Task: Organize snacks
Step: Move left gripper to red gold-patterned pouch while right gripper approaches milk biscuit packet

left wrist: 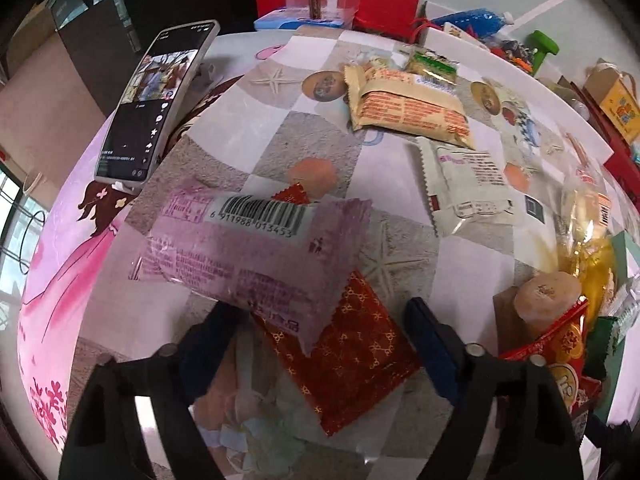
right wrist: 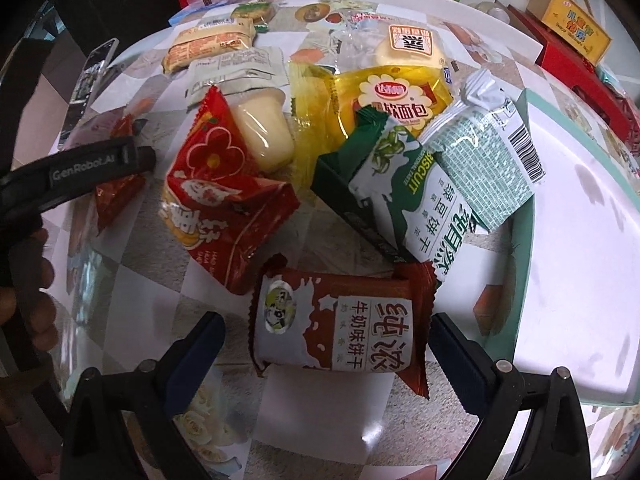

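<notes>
Your left gripper [left wrist: 324, 332] is released over the red packet [left wrist: 352, 360] and pink packet [left wrist: 244, 252], near the table's [left wrist: 312, 128] pink edge; take only one. Your right gripper [right wrist: 326, 340] stands released around the brown biscuit packet [right wrist: 336, 320]; centre it before clenching.

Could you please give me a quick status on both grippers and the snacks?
Left hand-held gripper open over pink packet and red packet. Right hand-held gripper open, brown biscuit pack between fingers. Nothing held. No obstruction.
</notes>
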Tool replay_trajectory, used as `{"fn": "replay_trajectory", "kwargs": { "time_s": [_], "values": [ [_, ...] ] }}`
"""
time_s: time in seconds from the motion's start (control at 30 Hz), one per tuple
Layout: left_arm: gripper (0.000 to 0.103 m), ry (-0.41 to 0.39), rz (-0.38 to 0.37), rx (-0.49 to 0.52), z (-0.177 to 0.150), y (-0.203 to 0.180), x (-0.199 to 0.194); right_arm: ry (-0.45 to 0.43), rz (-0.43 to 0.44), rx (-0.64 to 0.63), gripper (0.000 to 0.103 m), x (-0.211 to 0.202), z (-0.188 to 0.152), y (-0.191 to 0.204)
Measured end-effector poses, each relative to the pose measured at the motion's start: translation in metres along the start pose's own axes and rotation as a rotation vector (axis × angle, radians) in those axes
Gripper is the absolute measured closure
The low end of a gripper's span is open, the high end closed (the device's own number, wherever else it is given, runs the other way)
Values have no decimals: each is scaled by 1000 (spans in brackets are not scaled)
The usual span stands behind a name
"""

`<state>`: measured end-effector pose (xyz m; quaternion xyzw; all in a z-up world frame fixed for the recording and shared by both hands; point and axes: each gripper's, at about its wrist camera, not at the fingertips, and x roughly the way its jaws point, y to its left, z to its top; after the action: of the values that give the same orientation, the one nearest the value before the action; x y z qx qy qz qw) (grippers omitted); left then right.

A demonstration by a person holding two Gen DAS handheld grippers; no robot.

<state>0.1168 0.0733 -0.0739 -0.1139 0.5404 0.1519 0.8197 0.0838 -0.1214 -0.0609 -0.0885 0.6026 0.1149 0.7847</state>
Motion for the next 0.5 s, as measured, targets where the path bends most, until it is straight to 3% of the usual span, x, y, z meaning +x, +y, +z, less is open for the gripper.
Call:
{"fn": "replay_trajectory", "kwargs": {
  "time_s": [0.17,0.37,0.5],
  "values": [
    [23,-14,-19,25,-9,-4,-5,-8,-10,-2,3,4,-1,1],
    [23,-16,-36,47,-15,-2,-11,-16,-35,-9,11,2,-4,-8],
    [31,-24,-46,65,-16,-5,-15,-19,-39,-9,18,-5,-8,-7]
  ]
}}
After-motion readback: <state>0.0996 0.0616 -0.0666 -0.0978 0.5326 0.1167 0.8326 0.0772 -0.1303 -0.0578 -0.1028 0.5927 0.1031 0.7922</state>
